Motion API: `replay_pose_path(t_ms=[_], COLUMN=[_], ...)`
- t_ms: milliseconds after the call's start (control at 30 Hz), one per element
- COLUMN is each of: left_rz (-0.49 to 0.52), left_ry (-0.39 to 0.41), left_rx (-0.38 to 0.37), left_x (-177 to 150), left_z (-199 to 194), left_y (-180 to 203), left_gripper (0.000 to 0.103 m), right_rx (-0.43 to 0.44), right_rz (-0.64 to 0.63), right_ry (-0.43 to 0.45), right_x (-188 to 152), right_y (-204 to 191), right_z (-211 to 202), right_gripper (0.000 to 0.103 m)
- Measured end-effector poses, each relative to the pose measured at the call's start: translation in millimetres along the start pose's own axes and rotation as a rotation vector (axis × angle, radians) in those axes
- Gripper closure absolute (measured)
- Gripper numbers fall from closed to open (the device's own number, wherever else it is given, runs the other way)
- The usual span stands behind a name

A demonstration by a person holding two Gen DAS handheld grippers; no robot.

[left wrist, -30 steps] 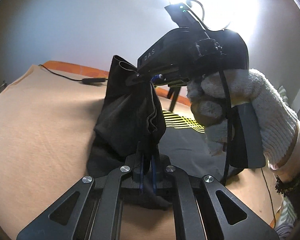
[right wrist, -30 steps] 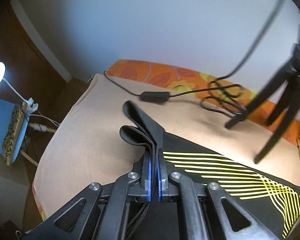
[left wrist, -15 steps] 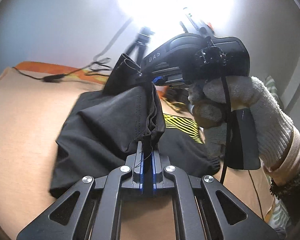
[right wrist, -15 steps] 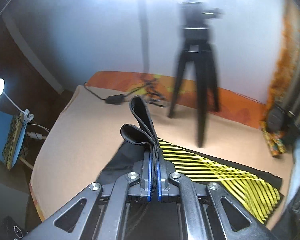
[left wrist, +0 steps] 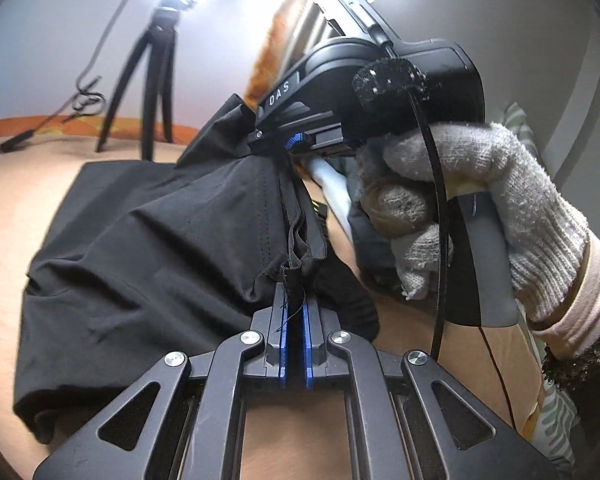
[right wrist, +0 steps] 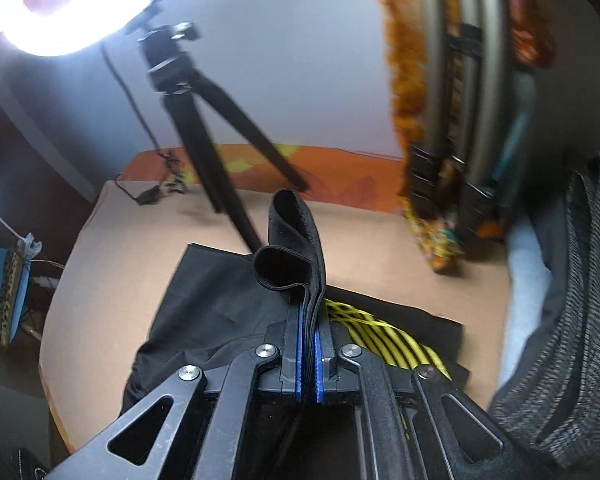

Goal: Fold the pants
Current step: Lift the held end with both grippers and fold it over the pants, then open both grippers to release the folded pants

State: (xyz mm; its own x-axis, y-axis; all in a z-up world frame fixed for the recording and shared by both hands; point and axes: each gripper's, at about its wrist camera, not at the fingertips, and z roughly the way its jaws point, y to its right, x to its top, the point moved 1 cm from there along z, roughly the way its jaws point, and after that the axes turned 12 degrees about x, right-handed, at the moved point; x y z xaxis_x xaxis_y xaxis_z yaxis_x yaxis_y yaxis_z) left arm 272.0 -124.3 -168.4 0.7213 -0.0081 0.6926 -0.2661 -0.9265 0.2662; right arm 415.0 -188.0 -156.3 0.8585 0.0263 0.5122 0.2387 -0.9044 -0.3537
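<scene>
The black pants (left wrist: 148, 248) lie bunched on the tan bed sheet (left wrist: 16, 184), with a yellow striped print (right wrist: 363, 324) on the lower layer. My left gripper (left wrist: 294, 300) is shut on a gathered black edge of the pants. My right gripper (right wrist: 309, 312) is shut on the folded black waistband (right wrist: 292, 236), which sticks up past the fingertips. In the left wrist view the right gripper (left wrist: 284, 144), held by a gloved hand (left wrist: 471, 204), pinches the fabric just above and beyond the left one. Both lift the cloth off the sheet.
A black tripod (right wrist: 204, 120) stands on the far part of the bed, also in the left wrist view (left wrist: 152, 80). A cable with an inline box (right wrist: 150, 194) lies by it. A bright lamp (right wrist: 60, 8) shines above. An orange patterned cover (right wrist: 339, 168) runs along the wall.
Both grippers have swung to the right with the pants still held. The tripod has come into view and the lifted fabric has been carried over the part lying flat.
</scene>
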Motion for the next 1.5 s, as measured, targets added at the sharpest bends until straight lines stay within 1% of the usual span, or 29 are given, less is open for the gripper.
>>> replay_pose_path(t_ms=[200, 333, 500, 567, 600, 700, 733, 767, 833, 867, 933, 1000, 1067, 1167, 1233, 1333, 1433, 1500], left_rz=[0.015, 0.018, 0.012, 0.014, 0.020, 0.038, 0.040, 0.039, 0.039, 0.043, 0.054, 0.074, 0.092, 0.105, 0.107, 0.101, 0.097, 0.062], left_ry=[-0.027, -0.038, -0.052, -0.058, -0.065, -0.069, -0.071, -0.073, -0.082, -0.084, -0.087, -0.089, -0.082, -0.065, -0.062, -0.055, -0.040, -0.052], left_rx=[-0.010, -0.018, -0.028, -0.035, -0.035, -0.028, -0.027, -0.027, -0.030, -0.030, -0.032, -0.026, -0.023, -0.011, 0.005, 0.036, 0.109, 0.158], left_x=[4, 5, 6, 3, 4, 5, 5, 6, 6, 7, 7, 7, 8, 10, 11, 9, 4, 1], left_z=[27, 28, 40, 35, 37, 39, 42, 42, 44, 45, 43, 39, 32, 20, 8, -9, -24, -28], left_y=[15, 22, 27, 29, 29, 32, 35, 36, 40, 42, 44, 47, 47, 39, 26, 5, -28, -55], left_gripper=[0.099, 0.099, 0.099, 0.099, 0.099, 0.097, 0.091, 0.090, 0.090, 0.089, 0.078, 0.074, 0.074, 0.074, 0.073, 0.073, 0.072, 0.072], right_rx=[-0.032, -0.057, -0.085, -0.095, -0.100, -0.118, -0.124, -0.134, -0.127, -0.128, -0.124, -0.122, -0.124, -0.104, -0.097, -0.063, -0.041, -0.026], right_rz=[0.009, 0.010, 0.011, 0.021, 0.024, 0.018, 0.014, 0.011, 0.011, 0.012, 0.013, 0.013, 0.009, 0.007, 0.010, 0.004, -0.059, -0.086], right_ry=[-0.021, -0.036, -0.055, -0.059, -0.060, -0.054, -0.052, -0.048, -0.034, -0.030, -0.016, 0.001, 0.018, 0.037, 0.049, 0.056, 0.034, 0.010], right_x=[-6, -8, -9, -9, -9, -7, -7, -8, -7, -6, -5, -3, -4, -5, -7, -13, -29, -40], right_y=[21, 26, 32, 38, 43, 43, 46, 43, 42, 41, 39, 36, 33, 31, 30, 25, 11, 2], right_z=[2, 6, 10, 14, 13, 10, 7, 0, -7, -10, -17, -27, -37, -49, -56, -68, -72, -69], right_gripper=[0.102, 0.102, 0.101, 0.100, 0.097, 0.096, 0.087, 0.082, 0.076, 0.074, 0.070, 0.069, 0.066, 0.066, 0.066, 0.066, 0.066, 0.066])
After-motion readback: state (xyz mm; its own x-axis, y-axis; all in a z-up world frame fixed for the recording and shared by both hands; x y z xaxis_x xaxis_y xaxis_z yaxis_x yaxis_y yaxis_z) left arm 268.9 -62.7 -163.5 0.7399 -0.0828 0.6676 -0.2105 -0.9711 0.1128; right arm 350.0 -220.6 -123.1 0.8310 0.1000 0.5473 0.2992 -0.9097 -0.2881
